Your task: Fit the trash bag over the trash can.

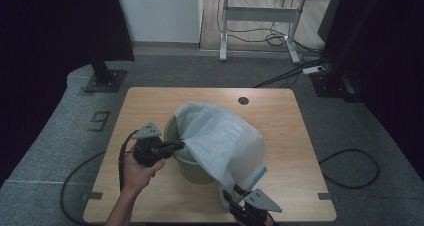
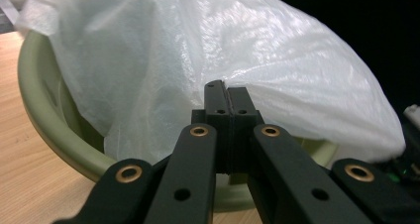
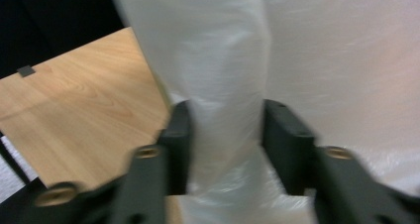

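So this looks like lining a bin with a bag, and I'd say it's maybe halfway. From the high view, the green bin sits near the middle of the worktop, and the white plastic bag is draped over it: one part hangs down inside on the left, but most of it is ballooned up and flopped over the right and near side, spilling down to the worktop in front. The rim on the left is bare, so nothing's been folded over the edge yet; that's the bit left to do, I reckon. The left gripper reaches in from the left at the rim. In the left gripper view its jaws are squeezed right together at the bag, and it looks like a bit of film is pinched between them, just over the bin's rim. Can't see anything in the bin besides the bag. In the right gripper view the right gripper has a bunched fold of bag between its jaws, about half open; I can't tell if the pads actually press on it.
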`<state>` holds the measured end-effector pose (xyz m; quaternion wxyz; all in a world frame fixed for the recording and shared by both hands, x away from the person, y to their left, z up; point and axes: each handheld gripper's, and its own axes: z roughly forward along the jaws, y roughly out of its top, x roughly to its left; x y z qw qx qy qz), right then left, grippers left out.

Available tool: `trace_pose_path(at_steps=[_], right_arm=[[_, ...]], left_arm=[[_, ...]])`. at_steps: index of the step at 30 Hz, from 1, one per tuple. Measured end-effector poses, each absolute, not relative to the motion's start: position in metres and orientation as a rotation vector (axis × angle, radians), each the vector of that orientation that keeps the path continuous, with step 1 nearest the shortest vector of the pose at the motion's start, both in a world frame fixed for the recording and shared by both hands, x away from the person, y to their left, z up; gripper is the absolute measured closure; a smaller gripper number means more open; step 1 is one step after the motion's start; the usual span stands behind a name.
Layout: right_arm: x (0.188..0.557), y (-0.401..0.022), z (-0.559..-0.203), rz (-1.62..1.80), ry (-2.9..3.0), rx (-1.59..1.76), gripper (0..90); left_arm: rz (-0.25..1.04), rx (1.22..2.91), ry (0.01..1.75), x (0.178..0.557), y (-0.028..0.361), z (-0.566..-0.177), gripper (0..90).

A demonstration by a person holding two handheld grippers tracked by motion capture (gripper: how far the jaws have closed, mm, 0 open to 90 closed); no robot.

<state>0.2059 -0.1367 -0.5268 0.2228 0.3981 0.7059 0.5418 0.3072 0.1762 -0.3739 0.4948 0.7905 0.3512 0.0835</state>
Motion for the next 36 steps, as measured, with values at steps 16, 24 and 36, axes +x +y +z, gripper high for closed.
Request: trace_pose_path(at_steps=[16,24,36], right_arm=[[0.207,-0.179,-0.485,1.447,1.714,1.052,88.9],[0.205,-0.196,-0.438,1.506,1.579,0.981,88.9],[0.2,-0.193,-0.395,1.585,1.518,0.875,89.0]], left_arm=[[0.165,1.928,0.798,0.303,0.179,-0.374,89.8],[0.211,1.881,0.702,0.29,0.173,-0.357,59.0],[0.254,1.94,0.637,0.283,0.147,-0.354,30.6]])
